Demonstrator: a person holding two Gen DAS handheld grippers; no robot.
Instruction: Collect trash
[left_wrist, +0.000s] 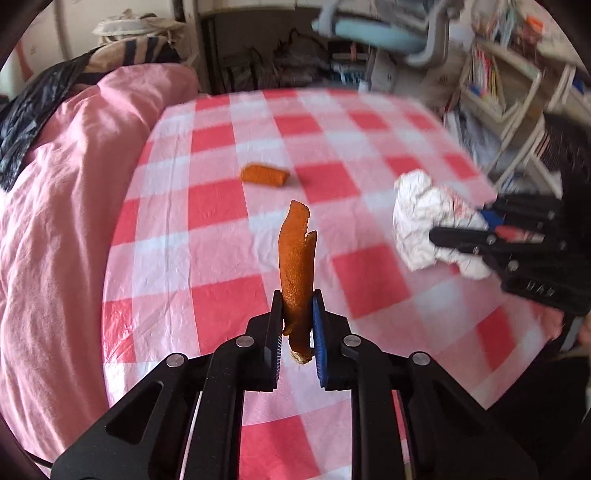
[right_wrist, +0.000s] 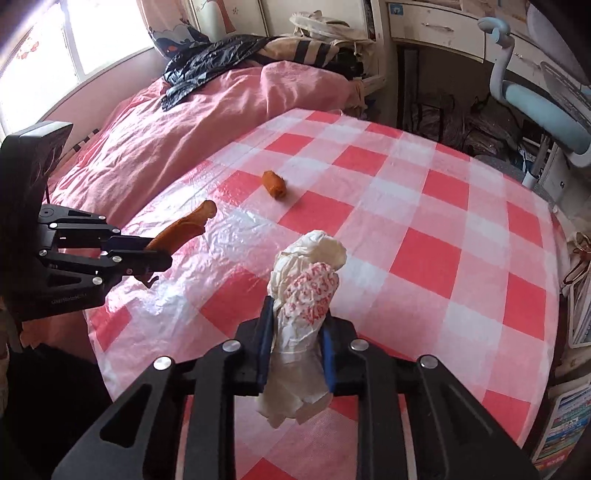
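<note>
The left gripper is clamping a long strip of orange peel between jaws drawn nearly together, the pads pressing on its lower part while the rest is standing upright above the fingertips and a short stub is poking out below them. The peel is thin, curled along its length, grainy on the orange side and pale at the bottom end. The right gripper is pinching a crumpled white wrapper in jaws only narrowly parted; the wrapper is soft and creased, with red print on one face, bulging above the pads and hanging down in a wad beneath them. Both pieces are being held clear above the table, which is wearing a glossy, wrinkled plastic cloth in red, pink and white checks. A second, shorter piece of orange peel, rolled into a stubby tube, is lying on the cloth well beyond both grippers, towards the far side. Beside the table a rumpled pink bedspread is lying.
</note>
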